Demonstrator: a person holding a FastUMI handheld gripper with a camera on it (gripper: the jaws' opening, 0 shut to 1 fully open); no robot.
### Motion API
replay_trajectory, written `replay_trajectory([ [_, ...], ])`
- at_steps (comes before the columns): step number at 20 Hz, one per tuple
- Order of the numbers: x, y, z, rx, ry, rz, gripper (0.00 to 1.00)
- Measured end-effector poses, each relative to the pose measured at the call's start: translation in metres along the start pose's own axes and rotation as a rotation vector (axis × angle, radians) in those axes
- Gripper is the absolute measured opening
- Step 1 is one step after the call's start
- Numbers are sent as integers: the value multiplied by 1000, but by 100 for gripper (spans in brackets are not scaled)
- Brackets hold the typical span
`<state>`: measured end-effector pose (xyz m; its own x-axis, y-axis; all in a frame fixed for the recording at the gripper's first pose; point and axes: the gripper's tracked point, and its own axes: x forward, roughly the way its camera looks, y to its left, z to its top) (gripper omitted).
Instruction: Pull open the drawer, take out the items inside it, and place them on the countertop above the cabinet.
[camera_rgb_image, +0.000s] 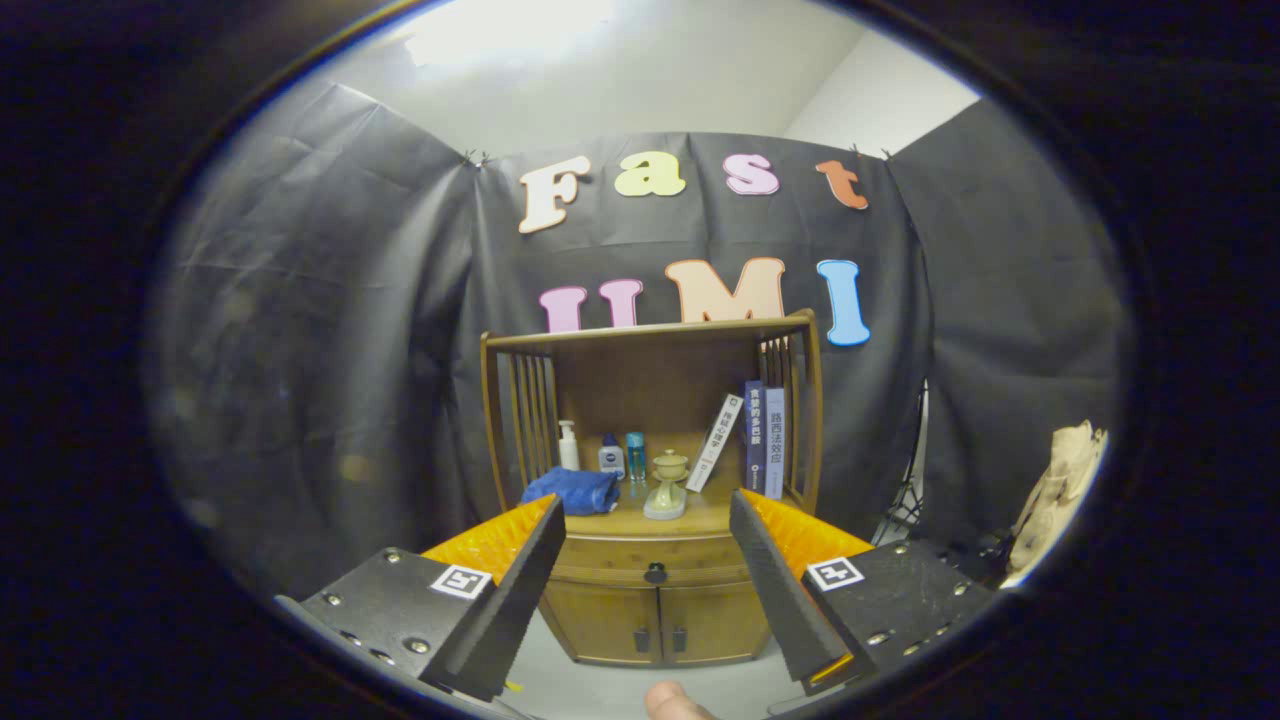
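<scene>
Facing the cabinet square on, the gripper hangs back from it with its fingers spread wide and grasping nothing, so that the drawer and its dark knob sit framed in the gap between them; that line-up would suit a straight reach for the knob. The drawer front lies flush with the cabinet face, shut, so what it holds is hidden. On the counter above it things already stand: a blue cloth at the left front edge, a pale cup on a stand near the middle front, a white pump bottle, a small white bottle and a blue bottle along the back, and books leaning and standing at the right rear corner. Whether any of these came out of the drawer cannot be told: a shut drawer with goods above fits both a drawer yet to be emptied and one emptied and pushed home. A fingertip of the person shows beneath the fingers. The double doors below the drawer are closed.
</scene>
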<state>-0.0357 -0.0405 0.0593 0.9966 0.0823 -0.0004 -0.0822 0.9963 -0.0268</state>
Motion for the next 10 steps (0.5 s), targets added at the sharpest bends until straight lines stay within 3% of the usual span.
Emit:
replay_trajectory([
  [10, -4, -14, -16, 86, 20, 45, 99],
])
